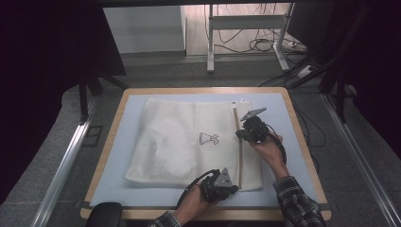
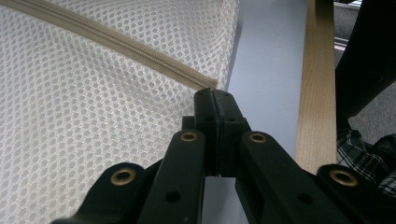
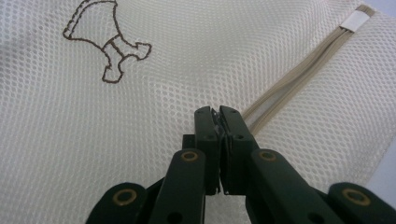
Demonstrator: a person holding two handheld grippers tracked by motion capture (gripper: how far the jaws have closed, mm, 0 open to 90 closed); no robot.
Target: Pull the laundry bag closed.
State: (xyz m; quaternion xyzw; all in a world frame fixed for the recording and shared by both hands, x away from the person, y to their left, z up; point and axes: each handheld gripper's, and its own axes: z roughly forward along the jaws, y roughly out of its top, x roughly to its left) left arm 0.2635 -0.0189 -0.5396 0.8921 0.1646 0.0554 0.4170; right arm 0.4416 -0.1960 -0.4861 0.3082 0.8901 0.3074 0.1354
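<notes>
Pinching the zipper (image 1: 239,156) shut-jawed, my left gripper (image 1: 226,185) holds its near end, right gripper (image 1: 247,131) midway up.

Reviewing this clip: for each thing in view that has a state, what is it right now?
mesh laundry bag: lying flat on the blue mat, lumpy at its left.
zipper: closed at the near end, parted toward the far end.
left gripper: jaws shut at the zipper's near end; whether it pinches the bag is unclear.
right gripper: jaws nearly closed on something small at the zipper.
</notes>
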